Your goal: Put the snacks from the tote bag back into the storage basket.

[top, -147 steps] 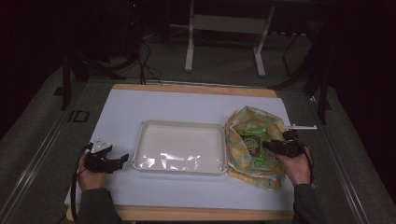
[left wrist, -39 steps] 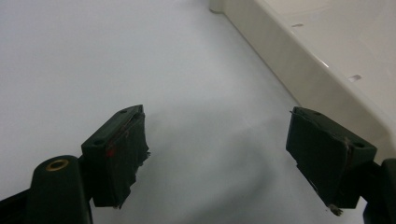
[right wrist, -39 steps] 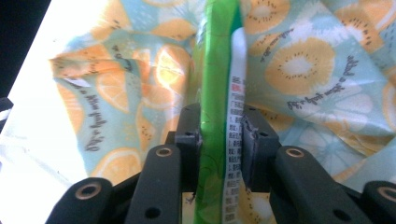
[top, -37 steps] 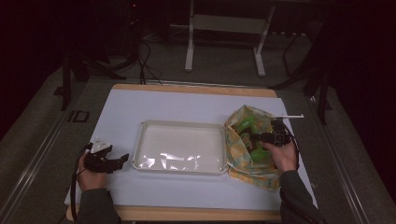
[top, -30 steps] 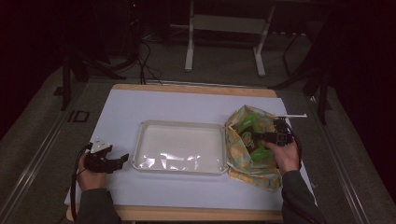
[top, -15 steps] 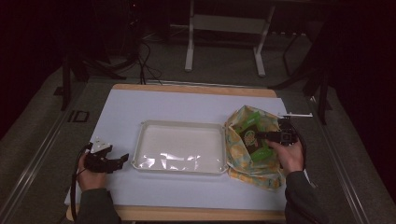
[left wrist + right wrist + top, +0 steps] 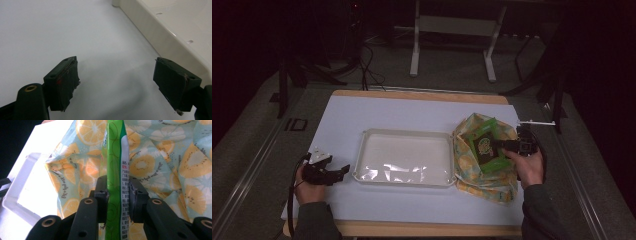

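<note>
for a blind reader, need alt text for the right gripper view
The right gripper is clamped on a green packet, held edge-on and upright between its black fingers. Behind it lies a citrus-print cloth bag, with a white tray at left.

Each hand-held gripper (image 7: 333,173) is black — brass-ringed holes, worn pads (image 7: 67,77), trailing cable — sleeves grey.

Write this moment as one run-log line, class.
right gripper: shut on green packet | packet: over fruit-print bag | left gripper: open, beside white tray | tray: nothing in it
</note>
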`<state>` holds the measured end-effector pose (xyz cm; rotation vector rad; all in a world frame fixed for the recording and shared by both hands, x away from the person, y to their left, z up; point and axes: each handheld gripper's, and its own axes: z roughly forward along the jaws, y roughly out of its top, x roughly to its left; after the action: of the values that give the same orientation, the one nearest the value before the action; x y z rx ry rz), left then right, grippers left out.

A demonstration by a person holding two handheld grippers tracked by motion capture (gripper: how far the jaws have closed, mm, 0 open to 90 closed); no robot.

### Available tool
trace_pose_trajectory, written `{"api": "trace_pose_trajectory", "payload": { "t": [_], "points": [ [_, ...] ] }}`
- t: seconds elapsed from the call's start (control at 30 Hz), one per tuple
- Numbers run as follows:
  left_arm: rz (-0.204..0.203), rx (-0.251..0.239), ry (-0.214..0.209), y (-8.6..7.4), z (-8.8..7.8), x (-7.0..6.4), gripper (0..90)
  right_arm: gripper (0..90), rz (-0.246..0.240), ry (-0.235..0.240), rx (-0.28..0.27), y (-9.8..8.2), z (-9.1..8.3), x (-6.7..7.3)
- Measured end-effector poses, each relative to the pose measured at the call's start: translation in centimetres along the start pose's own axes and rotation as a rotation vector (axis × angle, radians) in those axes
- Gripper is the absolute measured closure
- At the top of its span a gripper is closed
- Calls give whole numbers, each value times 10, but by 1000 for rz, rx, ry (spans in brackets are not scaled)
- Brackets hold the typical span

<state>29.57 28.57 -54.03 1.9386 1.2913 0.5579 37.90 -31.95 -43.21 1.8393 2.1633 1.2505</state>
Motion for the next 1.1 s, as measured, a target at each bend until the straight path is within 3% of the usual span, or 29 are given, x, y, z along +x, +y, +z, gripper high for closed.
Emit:
{"api": "trace_pose_trajectory", "payload": {
  "t": [1.1],
  "points": [
    [1, 1, 1, 0, 0, 0, 205, 727, 19, 43, -64, 8, -31, -2]
  ]
}}
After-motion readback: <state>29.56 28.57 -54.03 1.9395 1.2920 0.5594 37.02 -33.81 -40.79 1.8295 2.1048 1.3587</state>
